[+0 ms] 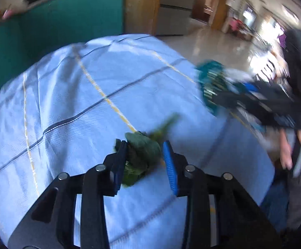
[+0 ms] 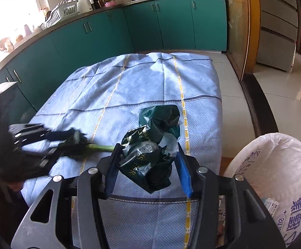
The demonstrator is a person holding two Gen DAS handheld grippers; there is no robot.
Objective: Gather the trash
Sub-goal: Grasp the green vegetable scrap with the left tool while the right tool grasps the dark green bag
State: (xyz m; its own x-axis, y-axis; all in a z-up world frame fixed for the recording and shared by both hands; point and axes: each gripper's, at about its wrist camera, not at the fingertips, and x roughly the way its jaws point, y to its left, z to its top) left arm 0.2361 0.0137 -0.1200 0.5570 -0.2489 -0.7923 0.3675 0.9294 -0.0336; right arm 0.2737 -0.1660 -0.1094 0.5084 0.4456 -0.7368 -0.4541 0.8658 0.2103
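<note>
The right hand-held gripper [image 2: 148,166] is gripping a crumpled dark green plastic bag [image 2: 150,161] above the near edge of the desk's blue checked cloth [image 2: 142,83], a white-lined trash bin [image 2: 275,166] at its right. The left hand-held gripper [image 1: 144,155] is holding a leafy green vegetable scrap [image 1: 144,149] between half-closed jaws, contact uncertain, its stalk [image 2: 102,147] pointing right over the cloth. Teal cabinets [image 2: 150,25] are standing beyond.

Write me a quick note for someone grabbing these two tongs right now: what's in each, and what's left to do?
Left tongs: around the leafy vegetable scrap on the blue tablecloth; the right pad looks clear of it, so check the grip.
Right tongs: shut on the crumpled dark green plastic wrapper, held above the cloth.
White-lined trash bin: beside the table, to the right of the right tongs, with some litter in it.
Left to do: drop the wrapper in the bin, then the scrap.
</note>
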